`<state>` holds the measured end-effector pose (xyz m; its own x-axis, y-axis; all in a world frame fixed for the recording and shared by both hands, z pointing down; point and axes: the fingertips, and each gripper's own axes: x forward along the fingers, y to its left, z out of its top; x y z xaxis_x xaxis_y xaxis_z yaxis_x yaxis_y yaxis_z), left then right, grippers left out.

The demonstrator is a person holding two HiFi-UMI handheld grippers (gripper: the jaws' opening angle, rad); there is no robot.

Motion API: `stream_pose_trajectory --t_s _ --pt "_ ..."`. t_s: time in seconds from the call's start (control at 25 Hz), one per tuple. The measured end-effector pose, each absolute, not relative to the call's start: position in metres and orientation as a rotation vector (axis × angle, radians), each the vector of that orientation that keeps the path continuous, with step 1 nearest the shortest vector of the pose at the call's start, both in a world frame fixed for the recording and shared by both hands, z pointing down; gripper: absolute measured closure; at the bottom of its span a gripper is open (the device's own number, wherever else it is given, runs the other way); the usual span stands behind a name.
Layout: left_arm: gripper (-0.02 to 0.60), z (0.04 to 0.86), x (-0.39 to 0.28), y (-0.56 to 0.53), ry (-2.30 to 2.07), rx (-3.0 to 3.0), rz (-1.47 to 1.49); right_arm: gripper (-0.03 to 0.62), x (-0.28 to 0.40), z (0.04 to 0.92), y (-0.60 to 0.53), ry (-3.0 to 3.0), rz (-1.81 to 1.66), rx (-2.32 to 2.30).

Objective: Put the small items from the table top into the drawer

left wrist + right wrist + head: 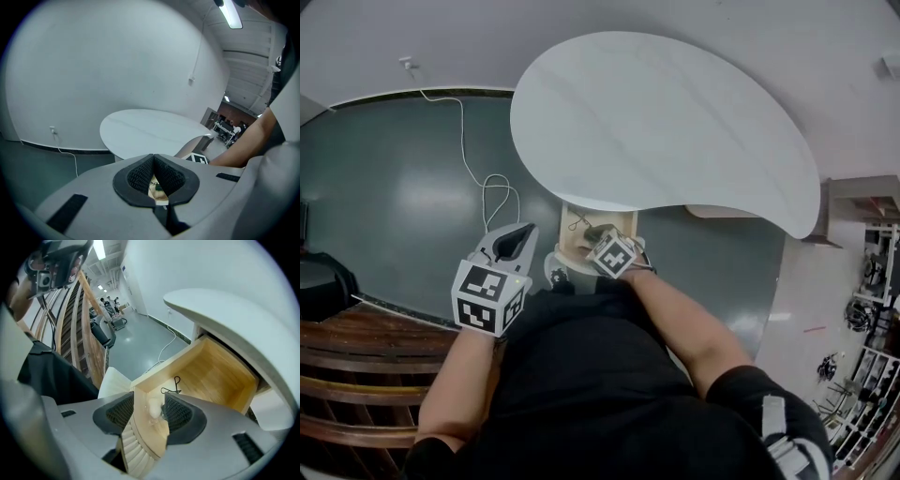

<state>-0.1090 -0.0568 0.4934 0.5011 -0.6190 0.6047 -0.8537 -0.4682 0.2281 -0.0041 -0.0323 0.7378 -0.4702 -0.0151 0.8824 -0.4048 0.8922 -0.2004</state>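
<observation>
Table [675, 131]: white, rounded top, seen beyond and above both claws.

Drawer [215, 376]: pulled out from under the table's near edge, open. Pale wood inside, with a ribbed white face on the front panel. Long axis runs from the right claw straight away under the table top, and the open end is turned toward the person.

Right claw [149, 401]: closed to a narrow gap over the top edge of the drawer's front panel. A small pale lump on that panel is pinched between the pads; what it is cannot be told.

Left claw [153, 157]: held to the left of the drawer, clear of it. The tips are pressed together and nothing is gripped.

Black wire item [173, 385]: thin, with a loop and loose tails. It lies flat on the drawer floor just beyond the right claw, loop end pointing away from the claw.
</observation>
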Motion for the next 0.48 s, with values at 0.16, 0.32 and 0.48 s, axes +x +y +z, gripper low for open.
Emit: stream_pose_trajectory --t_s 0.16,0.32,0.48 --pt "0.566 0.49 -0.104 -0.06 -1.198 2.261 0.604 0.404 -0.003 0.71 -0.033 -2.053 0.477 0.365" --pt "0.566 0.483 -0.096 -0.064 -1.185 2.295 0.59 0.408 0.001 0.671 -0.036 -2.121 0.544 0.457" --pt "0.566 0.475 -0.088 -0.07 -1.16 2.324 0.566 0.416 0.006 0.623 -0.049 -2.214 0.607 0.593"
